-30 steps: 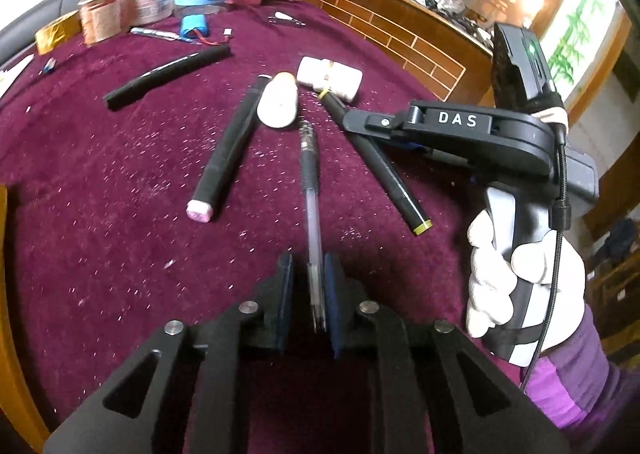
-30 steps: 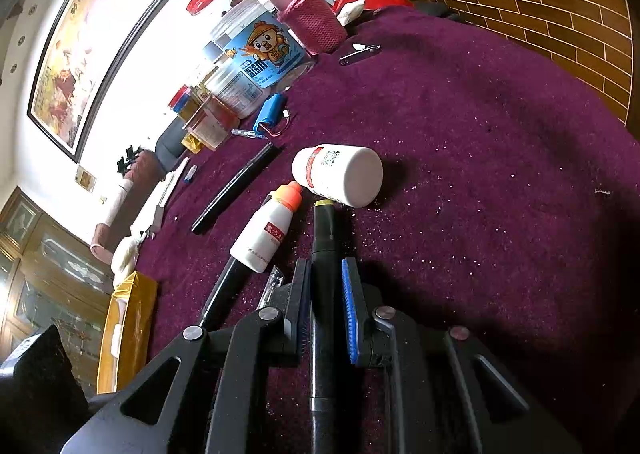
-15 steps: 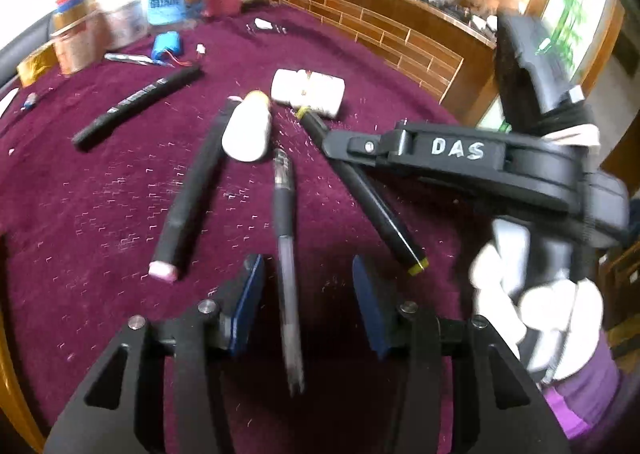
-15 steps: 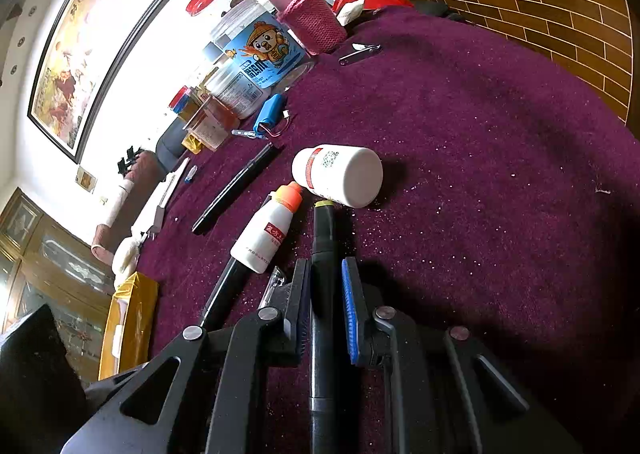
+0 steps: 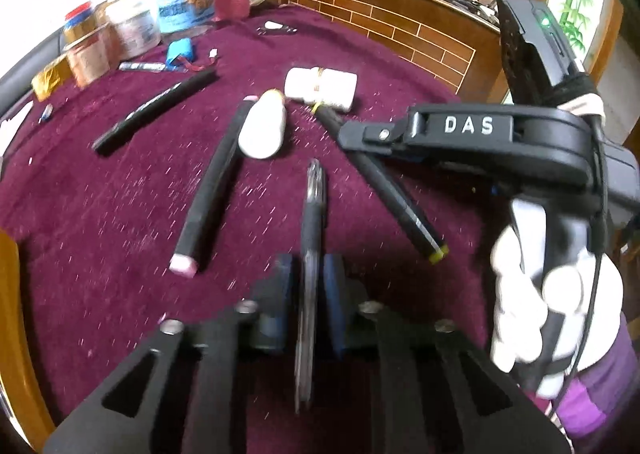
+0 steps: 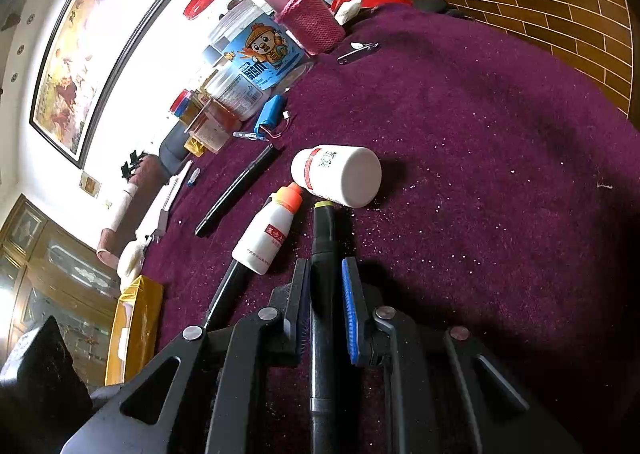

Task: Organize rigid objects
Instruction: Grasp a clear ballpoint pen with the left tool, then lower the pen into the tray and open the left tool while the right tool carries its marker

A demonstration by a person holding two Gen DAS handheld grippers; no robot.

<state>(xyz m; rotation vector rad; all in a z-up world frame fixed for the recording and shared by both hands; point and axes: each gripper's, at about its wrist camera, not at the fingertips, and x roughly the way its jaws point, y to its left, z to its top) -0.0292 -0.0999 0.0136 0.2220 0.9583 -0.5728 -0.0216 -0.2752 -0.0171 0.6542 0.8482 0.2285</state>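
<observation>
We see the left hand-held gripper [image 5: 308,278] with its jaws just closing in around a clear gel pen [image 5: 311,230] on the purple surface [image 5: 120,213]; blur hides whether they touch it. The right hand-held gripper [image 6: 326,294] pinches a black marker [image 6: 323,254] near the white bottle [image 6: 340,175], mid-surface.

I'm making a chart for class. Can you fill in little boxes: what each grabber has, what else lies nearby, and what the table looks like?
left gripper: jaws just closing around the clear pen
right gripper: shut on the black marker with yellow ends
nearby: pink-tipped marker, small dropper bottle, white pill bottle on its side
table: purple cloth
</observation>
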